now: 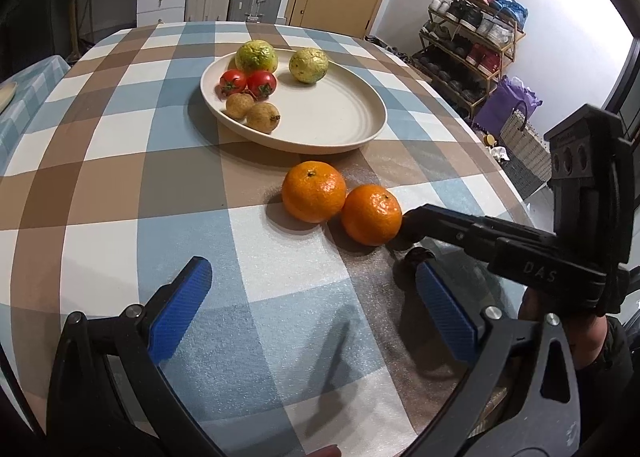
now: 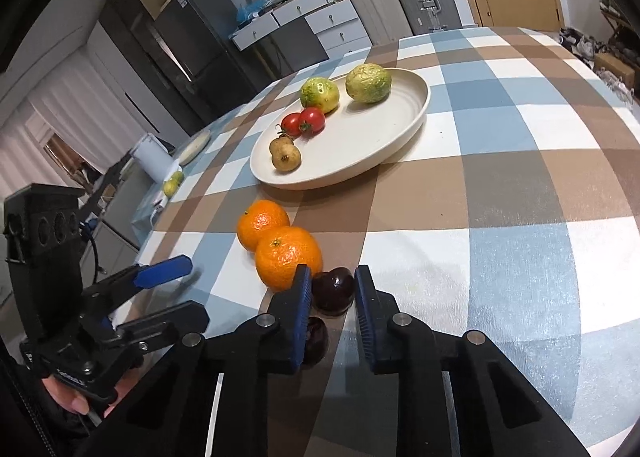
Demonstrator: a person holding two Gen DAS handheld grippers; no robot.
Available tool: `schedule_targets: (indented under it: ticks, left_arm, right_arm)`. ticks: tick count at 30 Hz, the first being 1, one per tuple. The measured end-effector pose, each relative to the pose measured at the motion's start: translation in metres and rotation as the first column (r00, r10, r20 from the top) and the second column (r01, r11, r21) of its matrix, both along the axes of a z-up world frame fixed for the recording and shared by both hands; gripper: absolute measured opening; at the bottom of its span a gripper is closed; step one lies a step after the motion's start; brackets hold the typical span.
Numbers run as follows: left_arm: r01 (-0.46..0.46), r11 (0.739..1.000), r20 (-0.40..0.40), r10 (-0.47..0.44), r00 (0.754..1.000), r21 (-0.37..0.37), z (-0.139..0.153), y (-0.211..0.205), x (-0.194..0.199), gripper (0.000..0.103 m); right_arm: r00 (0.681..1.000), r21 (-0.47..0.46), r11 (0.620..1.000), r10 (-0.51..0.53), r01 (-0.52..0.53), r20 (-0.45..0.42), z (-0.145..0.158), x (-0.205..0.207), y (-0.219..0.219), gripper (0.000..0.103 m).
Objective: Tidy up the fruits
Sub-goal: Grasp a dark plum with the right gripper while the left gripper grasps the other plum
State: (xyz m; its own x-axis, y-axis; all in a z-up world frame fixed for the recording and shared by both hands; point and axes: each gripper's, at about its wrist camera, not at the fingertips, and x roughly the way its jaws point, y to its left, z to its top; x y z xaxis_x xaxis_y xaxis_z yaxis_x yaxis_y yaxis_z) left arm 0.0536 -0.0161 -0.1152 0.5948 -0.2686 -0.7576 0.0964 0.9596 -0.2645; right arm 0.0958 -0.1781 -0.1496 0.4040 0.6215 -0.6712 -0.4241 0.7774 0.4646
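The cream plate (image 1: 368, 129) on the checked tablecloth (image 1: 120, 161) holds six pieces: two green-yellow round fruits (image 1: 308, 65) at its far side, two red tomatoes (image 1: 262, 84) touching each other, and two small tan fruits (image 1: 262, 118) nearest its front rim. In front of the plate, off it, two oranges (image 1: 314, 197) sit touching, stem ends up. Only the right wrist view shows the dark red fruit (image 2: 333, 291) just beside the nearer orange, the right gripper (image 2: 333, 285) clenched on it, pads pressing both sides; a second dark fruit (image 2: 316, 341) lies behind it under the finger. It's roundish, so no clear long axis. The left gripper (image 1: 312, 289) hangs before the oranges, fingers spread, nothing between them.
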Motion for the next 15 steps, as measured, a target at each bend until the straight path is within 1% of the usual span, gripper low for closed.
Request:
schedule_targets:
  ticks: [7, 15]
  left_arm:
    - [0.032, 0.999, -0.014, -0.032, 0.999, 0.025, -0.002, -0.016, 0.004, 0.102]
    - [0.088, 0.994, -0.041, -0.086, 0.995, 0.062, -0.006, -0.049, 0.015, 0.102]
  right_arm:
    - [0.999, 0.059, 0.998, -0.031, 0.03, 0.027, 0.008, -0.004, -0.016, 0.022]
    - [0.995, 0.101, 0.993, -0.068, 0.061, 0.074, 0.024, -0.006, -0.042, 0.022]
